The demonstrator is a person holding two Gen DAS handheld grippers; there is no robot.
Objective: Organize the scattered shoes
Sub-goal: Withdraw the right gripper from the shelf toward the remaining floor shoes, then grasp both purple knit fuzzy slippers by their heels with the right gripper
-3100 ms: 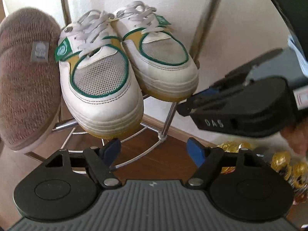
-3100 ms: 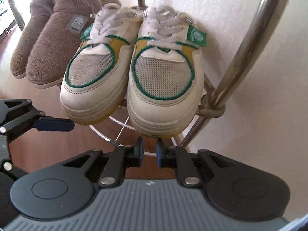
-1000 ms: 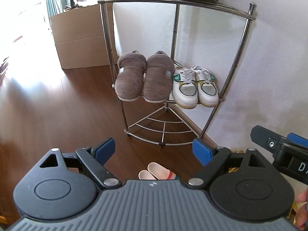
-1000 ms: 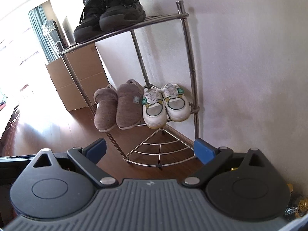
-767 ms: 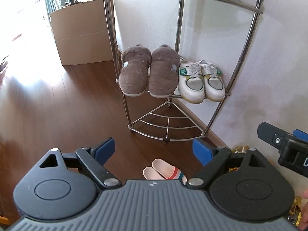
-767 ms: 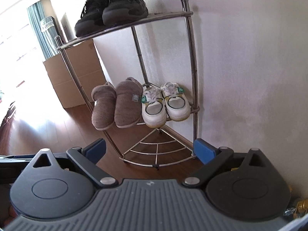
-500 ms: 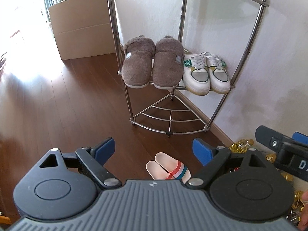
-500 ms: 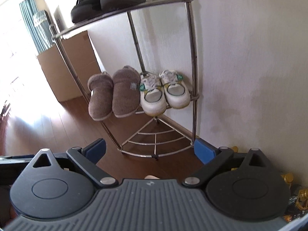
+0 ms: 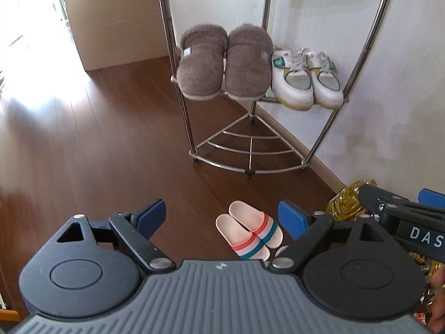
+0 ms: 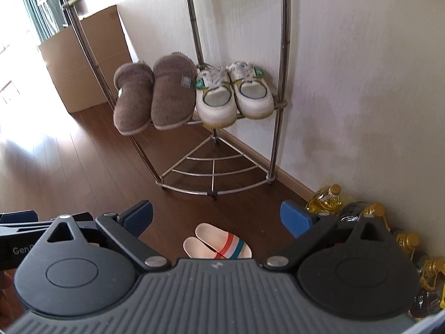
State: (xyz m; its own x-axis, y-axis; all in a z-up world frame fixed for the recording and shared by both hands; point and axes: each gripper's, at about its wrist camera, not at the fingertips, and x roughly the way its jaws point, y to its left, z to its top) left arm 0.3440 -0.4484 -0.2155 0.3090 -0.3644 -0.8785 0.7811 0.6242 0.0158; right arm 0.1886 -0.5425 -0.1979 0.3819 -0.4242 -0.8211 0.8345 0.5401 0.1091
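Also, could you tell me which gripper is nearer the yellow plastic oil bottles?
Right: the right gripper hovers beside the yellow plastic oil bottles; the left gripper is farther away, on the right gripper's other side.

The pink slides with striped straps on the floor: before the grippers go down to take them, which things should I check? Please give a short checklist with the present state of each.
1. Left gripper open and empty: ok.
2. Right gripper open and empty: ok.
3. Pink slides with red, white and teal straps lie together as a pair on the dark wooden floor, nothing on top: ok.
4. Bottom tier of the chrome corner shoe rack is free: ok.
5. Middle tier is full, with the brown fuzzy slippers and the white sneakers with green trim: not ok for placing there.
6. Room on the top tier: cannot tell.
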